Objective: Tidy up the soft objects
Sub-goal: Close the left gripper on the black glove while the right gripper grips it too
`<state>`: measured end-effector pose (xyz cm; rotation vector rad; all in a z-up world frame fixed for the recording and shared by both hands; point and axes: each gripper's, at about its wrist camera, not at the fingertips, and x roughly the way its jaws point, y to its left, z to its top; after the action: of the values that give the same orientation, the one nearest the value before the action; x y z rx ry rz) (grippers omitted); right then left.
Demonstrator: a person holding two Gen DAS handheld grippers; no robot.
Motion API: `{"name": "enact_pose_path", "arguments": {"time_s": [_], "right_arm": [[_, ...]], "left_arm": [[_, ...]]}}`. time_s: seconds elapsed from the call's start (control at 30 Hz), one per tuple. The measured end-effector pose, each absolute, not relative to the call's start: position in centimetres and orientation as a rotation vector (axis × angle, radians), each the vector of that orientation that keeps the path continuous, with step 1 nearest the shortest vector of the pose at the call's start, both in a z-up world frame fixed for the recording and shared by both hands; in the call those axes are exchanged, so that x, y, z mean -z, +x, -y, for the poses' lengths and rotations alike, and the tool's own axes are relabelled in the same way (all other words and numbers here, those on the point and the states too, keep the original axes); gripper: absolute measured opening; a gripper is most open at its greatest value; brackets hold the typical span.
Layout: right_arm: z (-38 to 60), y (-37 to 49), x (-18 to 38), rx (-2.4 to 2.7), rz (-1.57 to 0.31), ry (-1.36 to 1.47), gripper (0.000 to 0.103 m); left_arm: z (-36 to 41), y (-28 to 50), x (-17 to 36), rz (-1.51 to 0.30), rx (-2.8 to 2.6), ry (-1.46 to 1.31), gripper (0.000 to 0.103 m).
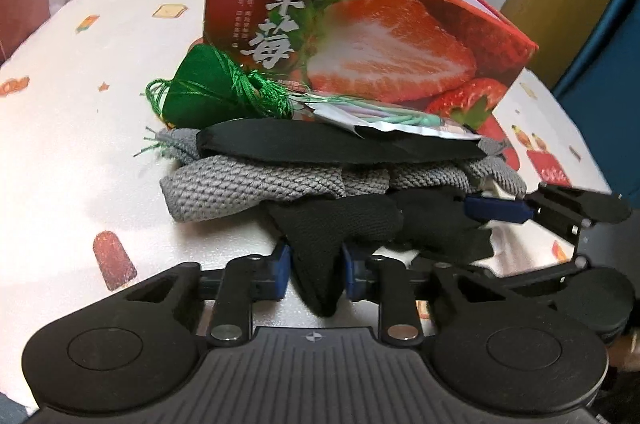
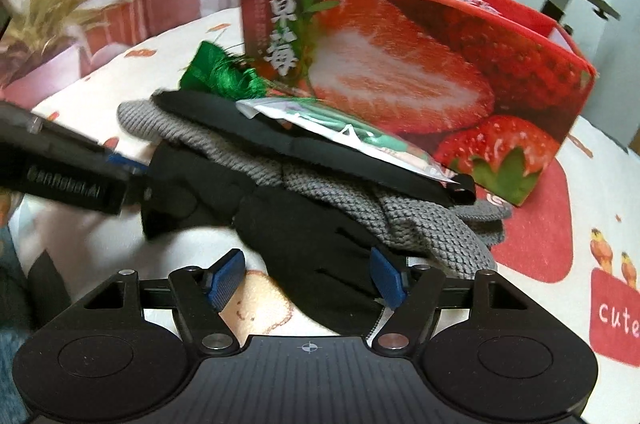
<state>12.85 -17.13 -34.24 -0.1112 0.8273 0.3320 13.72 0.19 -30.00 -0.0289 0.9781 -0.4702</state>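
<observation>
Left tool [image 1: 314, 274] pinching black cloth [image 1: 320, 244] shows only from its own camera.

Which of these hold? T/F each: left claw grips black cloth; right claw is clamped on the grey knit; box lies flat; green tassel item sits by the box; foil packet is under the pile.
1. The left claw grips the black cloth. True.
2. The right claw is clamped on the grey knit. False: its jaws stand open around black cloth.
3. The box lies flat. False: it stands upright, open at the top.
4. The green tassel item sits by the box. True.
5. The foil packet is under the pile. False: it lies on top.
</observation>
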Motion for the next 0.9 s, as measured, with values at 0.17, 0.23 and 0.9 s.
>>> {"name": "enact_pose_path", "arguments": {"time_s": [0.17,0.23,0.9], "right_arm": [[16.8,12.7,34.0,-0.35,-0.821,-0.132,0.056],[17.1,12.9,33.9,-0.342,-0.816,-0.117,0.052],[17.3,13.2,34.2,-0.289,-0.798,-0.151,0.058]], "left_arm": [[-0.9,14.1,30.0,-0.98,0.436,-0.056,0.022],[-1.1,14.2,30.0,-0.98,0.42,-0.062,0.022],[-1.6,14.4,30.0,-0.977,0.407,-0.085,0.024]]}}
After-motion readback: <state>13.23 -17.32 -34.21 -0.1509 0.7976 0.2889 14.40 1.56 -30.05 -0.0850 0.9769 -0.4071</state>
